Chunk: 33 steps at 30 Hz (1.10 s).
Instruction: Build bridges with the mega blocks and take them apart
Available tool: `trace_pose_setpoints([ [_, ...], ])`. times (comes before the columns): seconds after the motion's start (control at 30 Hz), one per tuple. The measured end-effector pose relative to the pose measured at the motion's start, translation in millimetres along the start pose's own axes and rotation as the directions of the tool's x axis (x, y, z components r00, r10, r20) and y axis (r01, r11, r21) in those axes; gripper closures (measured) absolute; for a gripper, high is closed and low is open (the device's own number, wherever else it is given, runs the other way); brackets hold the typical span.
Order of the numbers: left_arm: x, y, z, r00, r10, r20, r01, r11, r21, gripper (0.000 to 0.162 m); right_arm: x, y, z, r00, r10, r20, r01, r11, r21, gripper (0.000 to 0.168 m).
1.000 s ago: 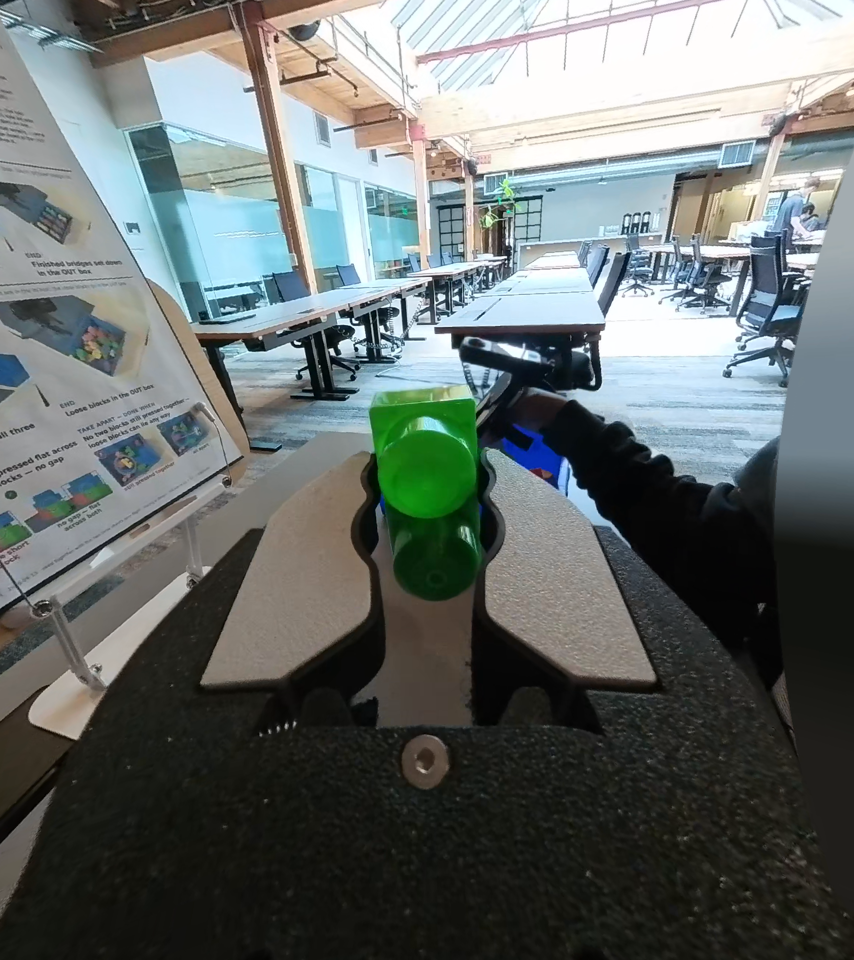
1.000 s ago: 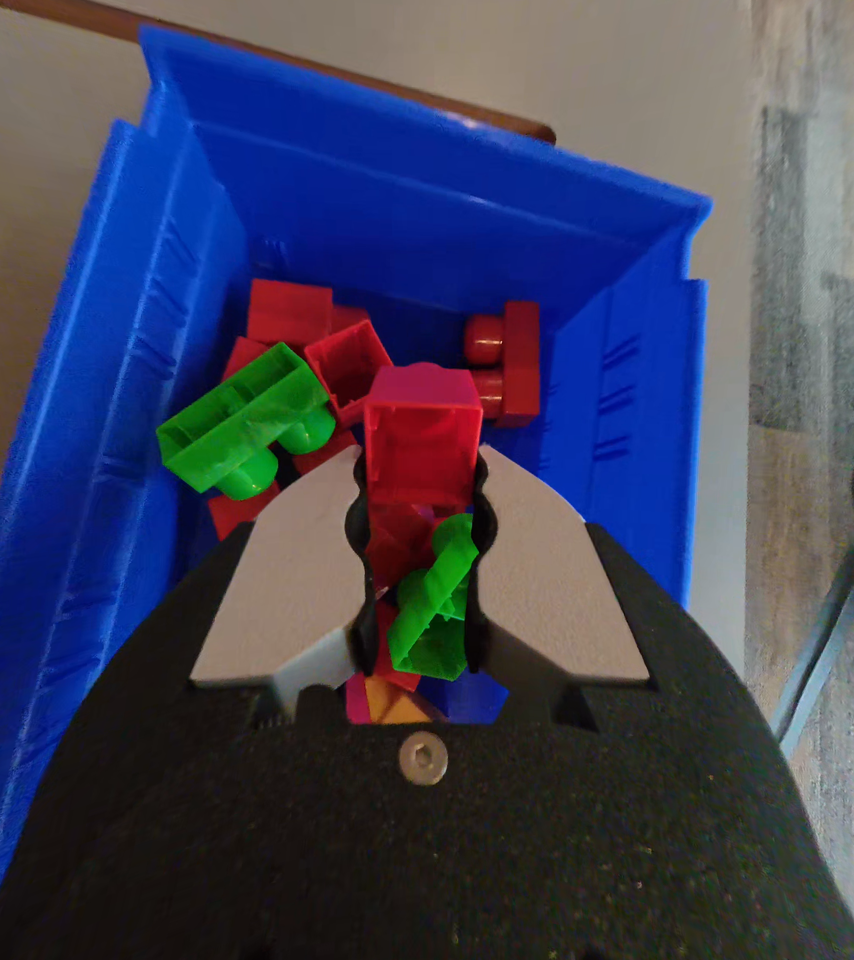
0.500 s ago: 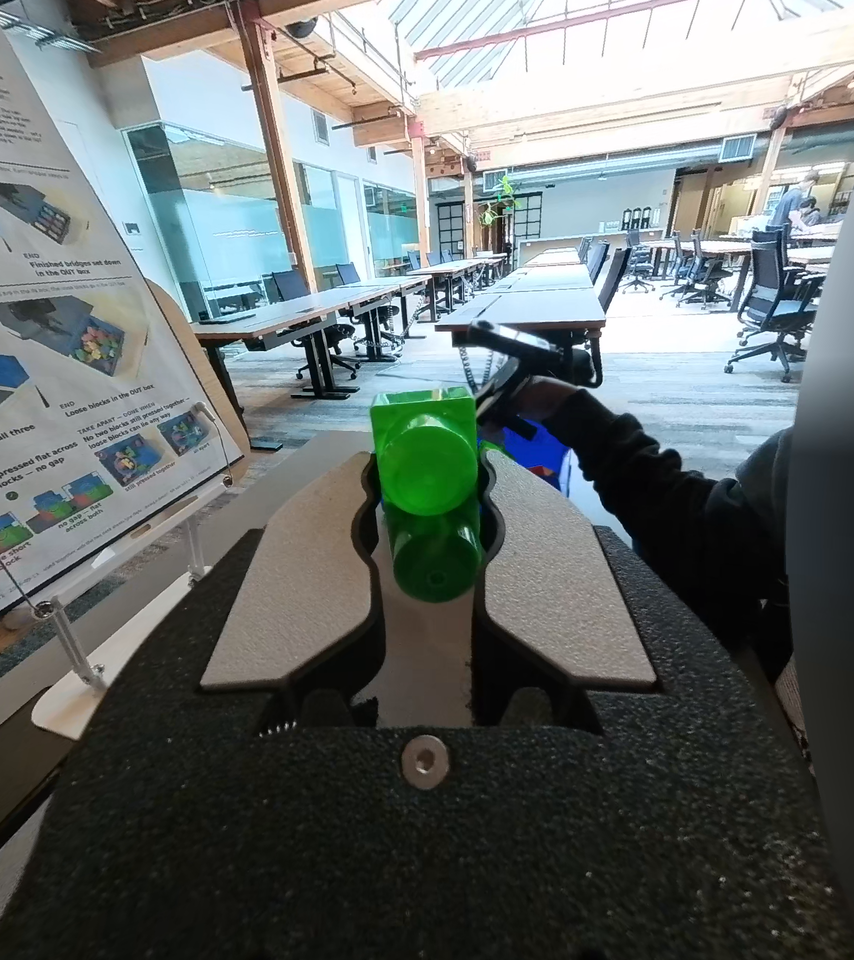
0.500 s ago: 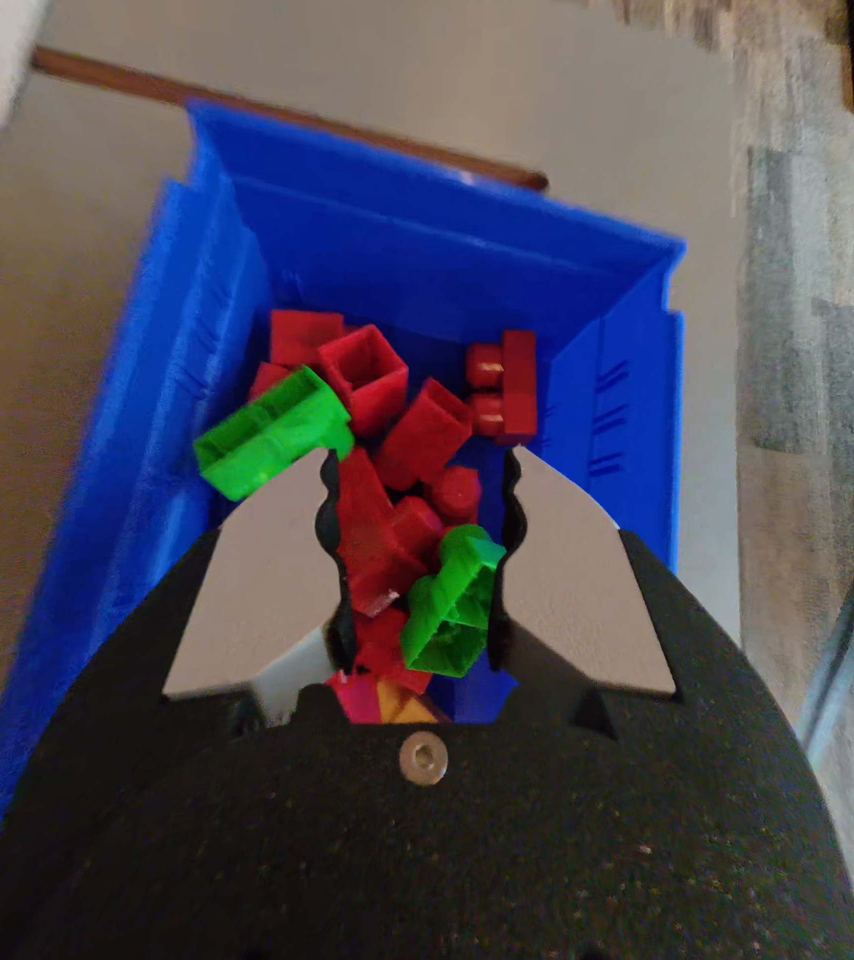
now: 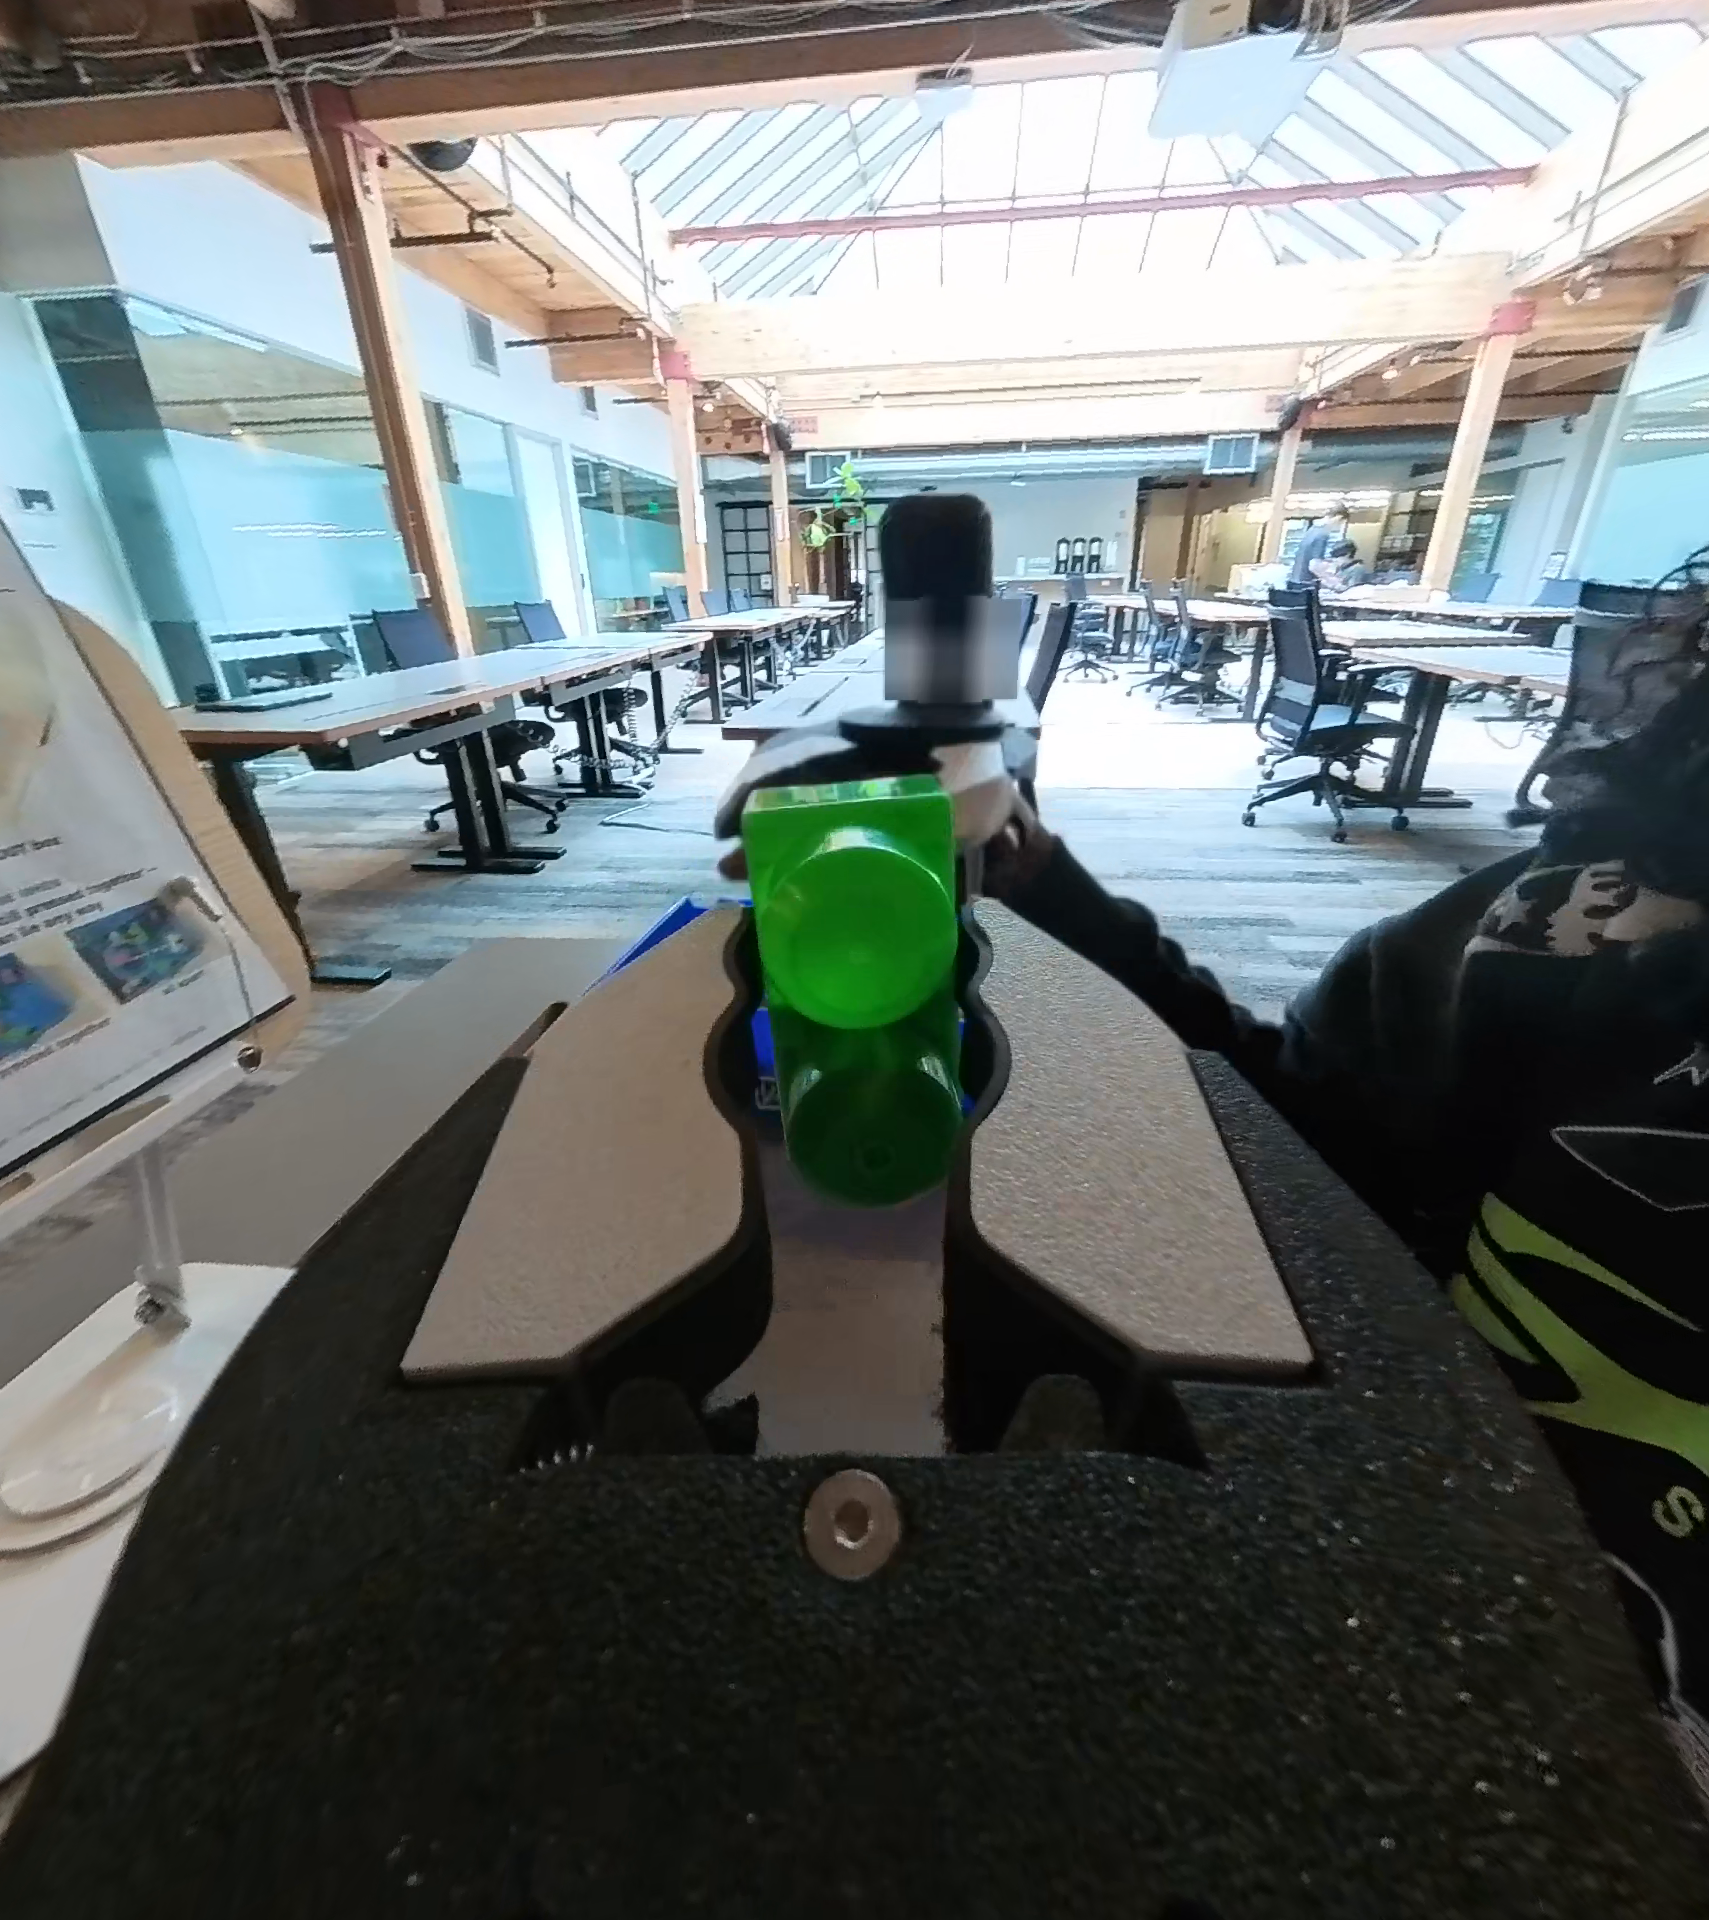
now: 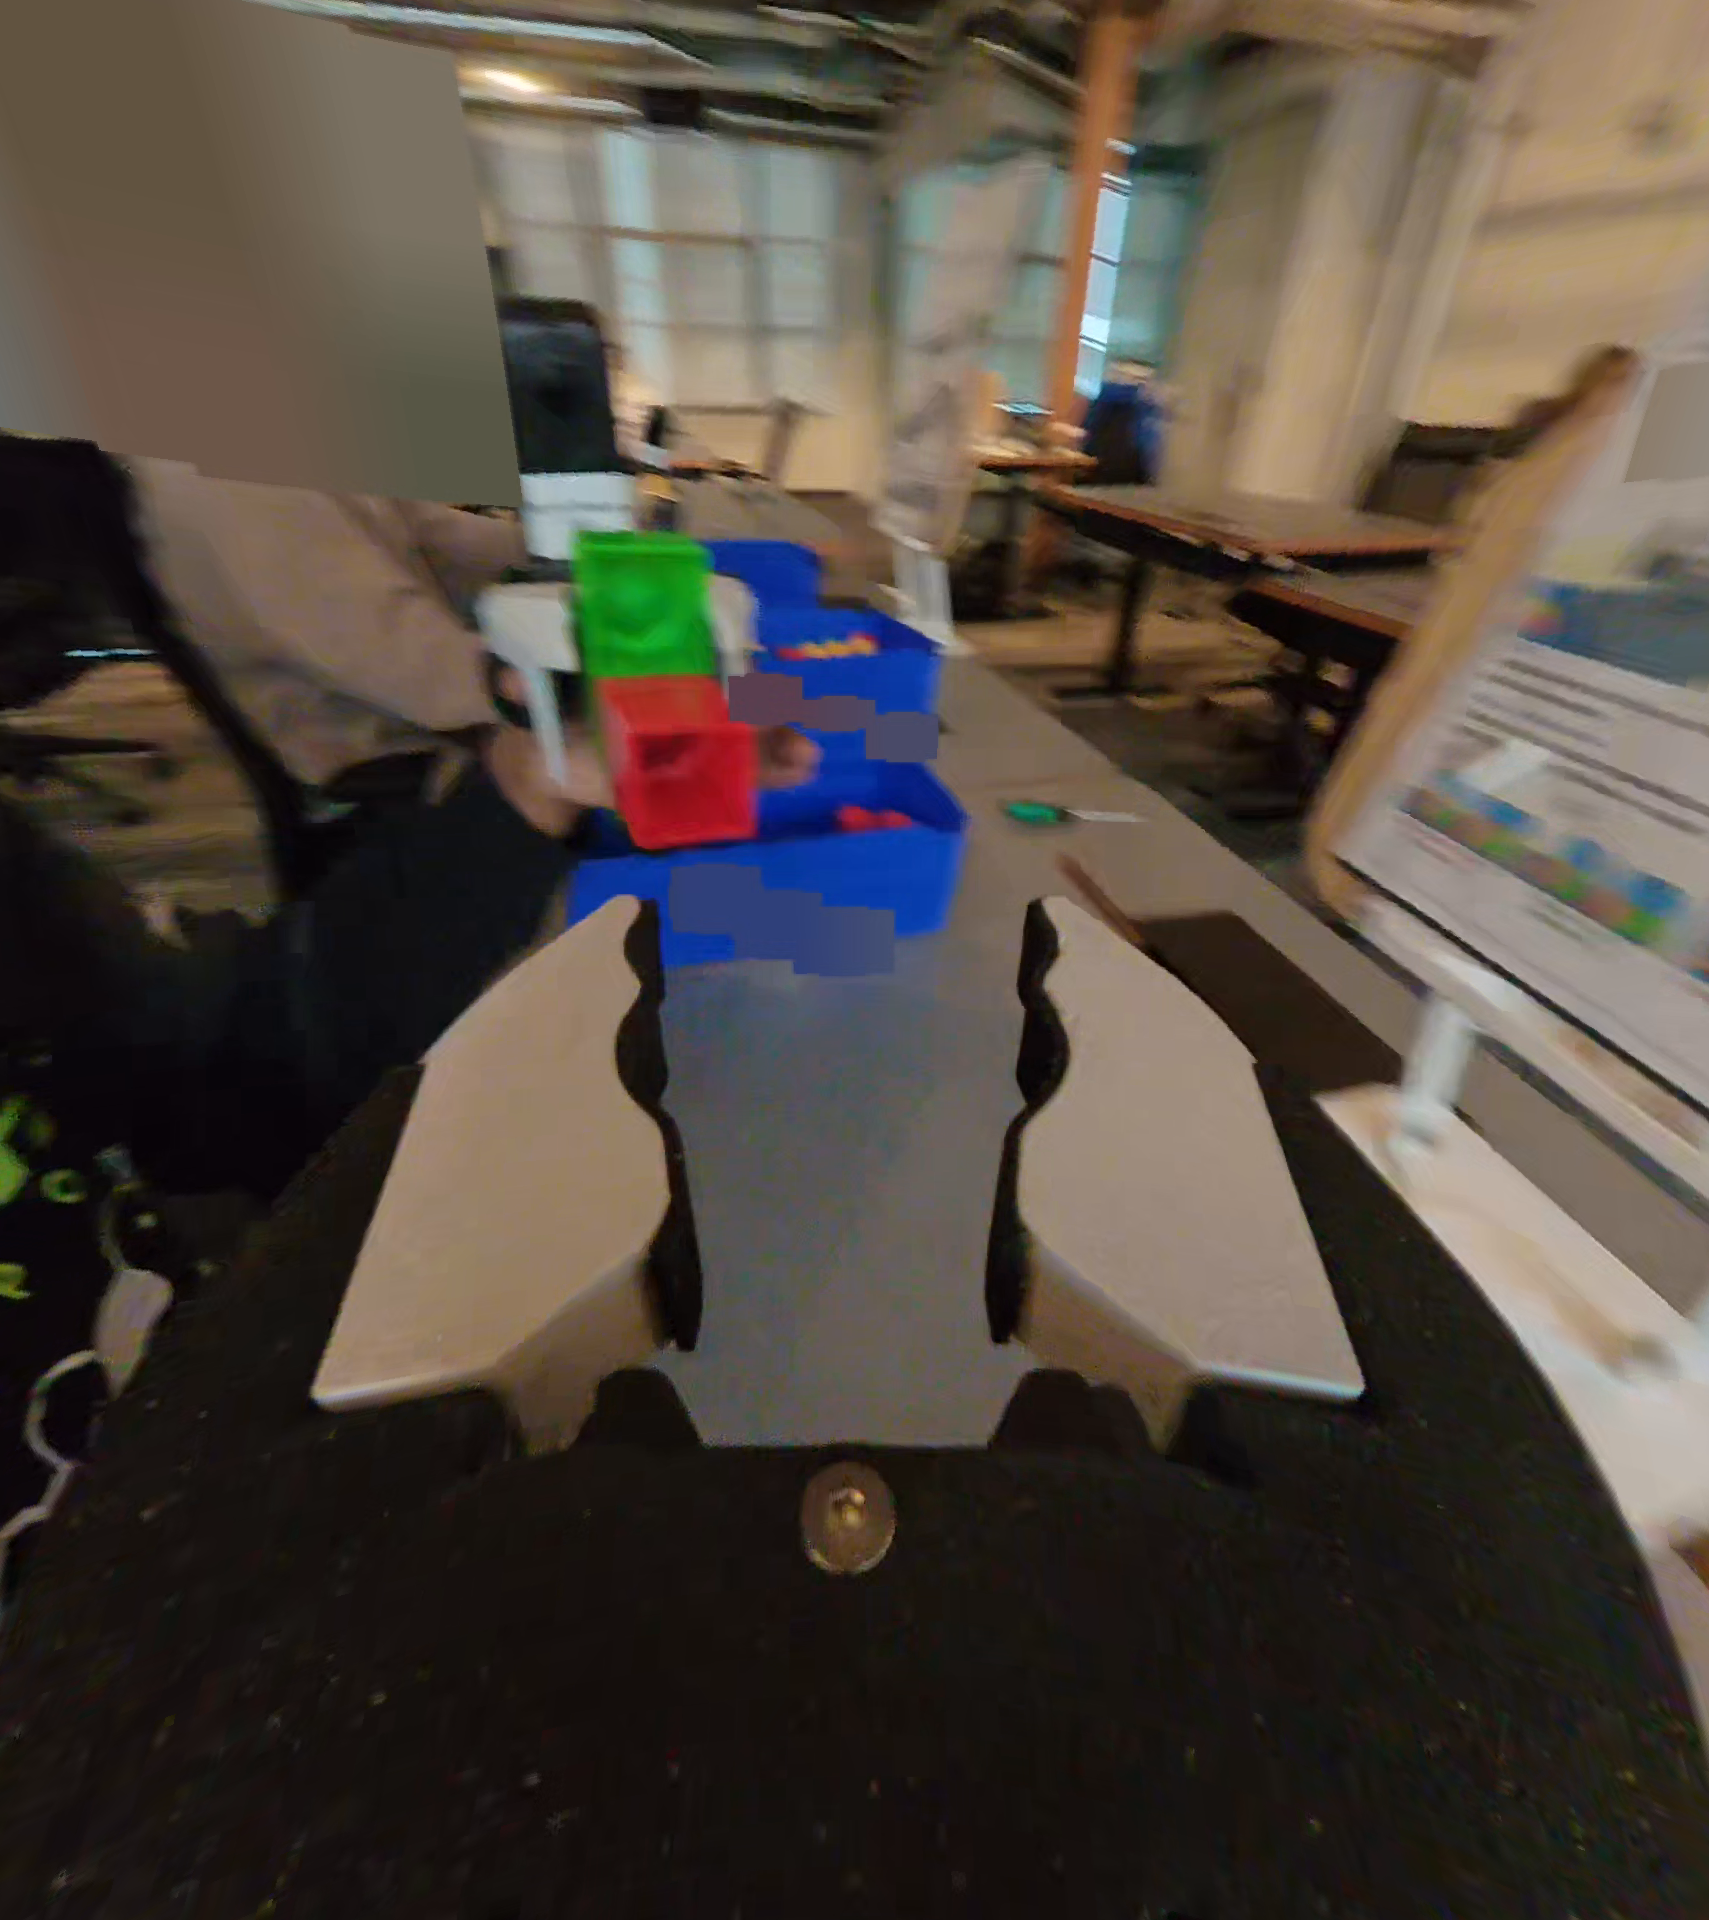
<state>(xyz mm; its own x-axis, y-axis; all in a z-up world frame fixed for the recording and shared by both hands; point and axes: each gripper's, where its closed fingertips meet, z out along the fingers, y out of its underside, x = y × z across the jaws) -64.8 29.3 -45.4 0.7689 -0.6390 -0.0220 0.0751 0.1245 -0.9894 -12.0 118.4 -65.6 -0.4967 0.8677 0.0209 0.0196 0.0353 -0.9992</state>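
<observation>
Fingers of the left gripper (image 5: 855, 997) clamp a green block (image 5: 852, 987); only the right gripper's (image 6: 839, 925) wide-open view shows a red block (image 6: 689, 764) joined beneath.

Our left claw (image 5: 855, 997) and right claw (image 6: 839, 1122) look alike: grainy black bodies, each with a silver screw (image 5: 852, 1524) at the centre, pale grey fingers (image 5: 621, 1174) with wavy black inner edges. We wear a black sweatshirt (image 5: 1515, 1122) printed in green and white.

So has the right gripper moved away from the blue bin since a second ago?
Yes. The right gripper has lifted out and swung level: the blue bin it hovered in now lies ahead on the table, and its jaws stand open and empty.
</observation>
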Motion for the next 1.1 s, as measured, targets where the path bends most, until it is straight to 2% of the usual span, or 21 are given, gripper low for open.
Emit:
trace_pose_setpoints([
  [0.1, 7.0, -2.2, 4.5, 0.999, -0.001, -0.034, 0.002, 1.000, 0.018, 0.126, -35.6, -1.0, 34.8, 0.982, 0.011, 0.188, -0.020, 0.999, 0.046, 0.101],
  [0.2, 10.8, -1.1, 9.1, 0.999, 0.003, -0.049, -0.002, 1.000, 0.016, 0.126, -52.6, -1.0, 51.1, 0.961, 0.025, 0.275, -0.049, 0.996, 0.077, 0.106],
  [0.4, 17.1, 6.6, 19.8, 0.997, -0.003, -0.083, 0.002, 1.000, -0.010, 0.126, -58.7, 3.3, 60.8, 0.954, 0.016, 0.300, -0.044, 0.995, 0.086, 0.117],
  [0.47, 18.9, 9.3, 22.9, 0.996, -0.006, -0.094, 0.004, 1.000, -0.019, 0.127, -58.7, 3.7, 61.3, 0.956, 0.004, 0.294, -0.032, 0.995, 0.089, 0.131],
  [0.5, 18.9, 10.1, 23.7, 0.996, -0.005, -0.093, 0.003, 1.000, -0.023, 0.127, -57.5, 3.8, 60.7, 0.958, -0.005, 0.287, -0.023, 0.996, 0.091, 0.132],
  [0.9, 18.4, 25.3, 23.4, 0.998, -0.005, -0.062, -0.005, 0.986, -0.167, 0.127, -57.3, 12.2, 56.3, 0.959, -0.022, 0.283, 0.021, 1.000, 0.005, 0.133],
  [1.1, 15.5, 30.2, 23.2, 0.998, -0.024, -0.057, 0.012, 0.982, -0.190, 0.127, -53.8, 15.0, 52.7, 0.962, -0.027, 0.272, 0.033, 0.999, -0.019, 0.133],
])
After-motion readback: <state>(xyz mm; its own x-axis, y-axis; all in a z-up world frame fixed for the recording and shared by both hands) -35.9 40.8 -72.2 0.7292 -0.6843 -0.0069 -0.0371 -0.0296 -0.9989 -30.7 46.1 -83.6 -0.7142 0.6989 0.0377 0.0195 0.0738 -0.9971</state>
